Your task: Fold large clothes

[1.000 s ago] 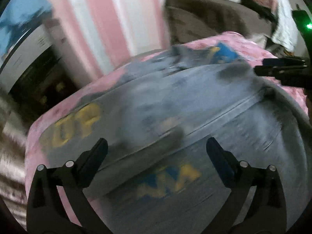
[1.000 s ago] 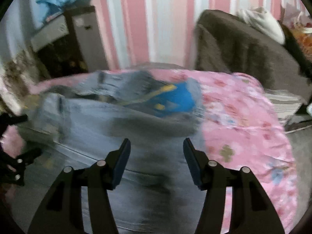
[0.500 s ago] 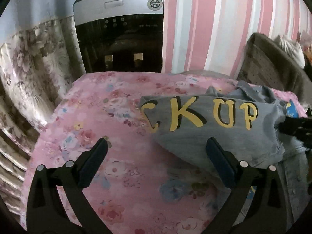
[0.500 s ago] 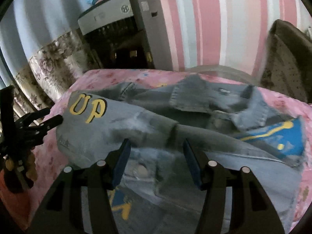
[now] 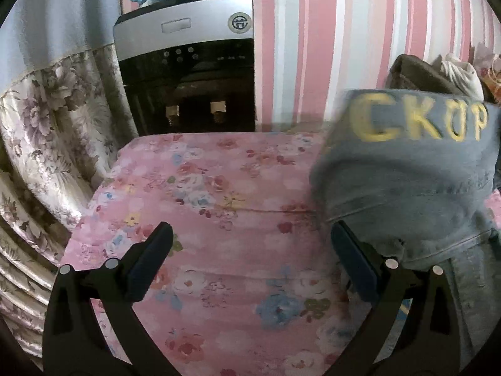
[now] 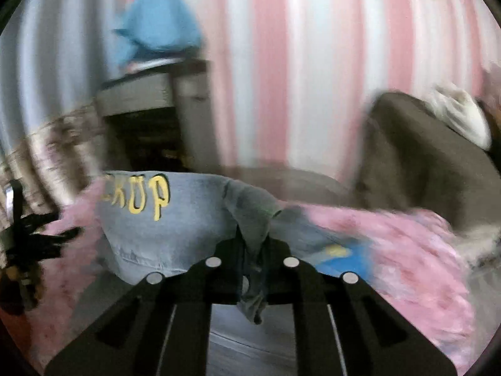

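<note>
the denim jacket (image 5: 407, 188) is motion-blurred and cut off at the right edge — its yellow lettering (image 6: 147, 195) smeared, first letters unreadable.

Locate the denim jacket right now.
The denim jacket is pinched and lifted by the right gripper over the pink floral bedspread; in the left wrist view it hangs at right.

Left gripper (image 5: 249, 258) hovers low with jaws spread wide, nothing between the fingers. Right gripper (image 6: 253, 261) has jaws pinched together on a fold of denim jacket (image 6: 175, 228), raised up, right of left gripper.
</note>
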`<act>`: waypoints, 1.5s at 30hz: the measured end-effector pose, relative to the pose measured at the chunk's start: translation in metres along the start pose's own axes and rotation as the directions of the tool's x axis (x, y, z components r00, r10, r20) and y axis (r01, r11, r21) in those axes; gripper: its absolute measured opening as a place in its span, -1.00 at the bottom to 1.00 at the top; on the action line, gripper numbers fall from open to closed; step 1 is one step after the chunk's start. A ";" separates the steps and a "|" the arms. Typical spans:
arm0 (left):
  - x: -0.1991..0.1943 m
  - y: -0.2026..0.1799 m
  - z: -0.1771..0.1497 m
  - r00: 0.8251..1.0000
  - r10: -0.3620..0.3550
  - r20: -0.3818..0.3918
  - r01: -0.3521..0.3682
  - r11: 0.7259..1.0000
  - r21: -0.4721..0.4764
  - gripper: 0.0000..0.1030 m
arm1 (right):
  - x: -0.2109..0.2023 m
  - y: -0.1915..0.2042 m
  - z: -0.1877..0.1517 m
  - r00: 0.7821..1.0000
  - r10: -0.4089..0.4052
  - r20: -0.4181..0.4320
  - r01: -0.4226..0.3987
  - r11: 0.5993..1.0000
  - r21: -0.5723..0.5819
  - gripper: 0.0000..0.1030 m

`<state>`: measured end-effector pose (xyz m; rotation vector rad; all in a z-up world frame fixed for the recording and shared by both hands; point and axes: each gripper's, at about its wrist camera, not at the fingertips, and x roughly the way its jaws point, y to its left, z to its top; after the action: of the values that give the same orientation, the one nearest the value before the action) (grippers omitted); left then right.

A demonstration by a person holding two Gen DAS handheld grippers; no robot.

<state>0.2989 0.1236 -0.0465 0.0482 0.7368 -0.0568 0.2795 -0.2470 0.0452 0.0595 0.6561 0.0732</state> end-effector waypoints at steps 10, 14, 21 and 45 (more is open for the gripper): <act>0.015 -0.049 0.003 0.992 -0.062 -0.114 0.073 0.993 0.093 0.94 | 0.089 -0.117 -0.056 0.935 -0.095 -0.340 0.166 0.969 0.184 -0.72; 0.008 -0.085 0.000 0.986 -0.116 -0.119 0.135 0.976 0.172 0.94 | 0.075 -0.115 -0.054 0.958 -0.070 -0.279 0.127 0.973 0.194 -0.52; 0.022 -0.143 -0.029 0.987 -0.050 -0.155 0.104 0.928 0.357 0.94 | 0.049 -0.128 -0.069 0.972 -0.019 -0.233 0.081 0.962 0.261 0.20; 0.037 -0.073 -0.056 0.953 -0.210 -0.217 0.243 0.960 0.138 -0.38 | 0.016 -0.141 -0.071 0.985 -0.112 -0.134 0.144 0.955 0.260 -0.95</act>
<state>0.2839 0.0534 -0.1143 0.1270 0.9361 -0.3372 0.2560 -0.3834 -0.0321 0.2764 0.7839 -0.1393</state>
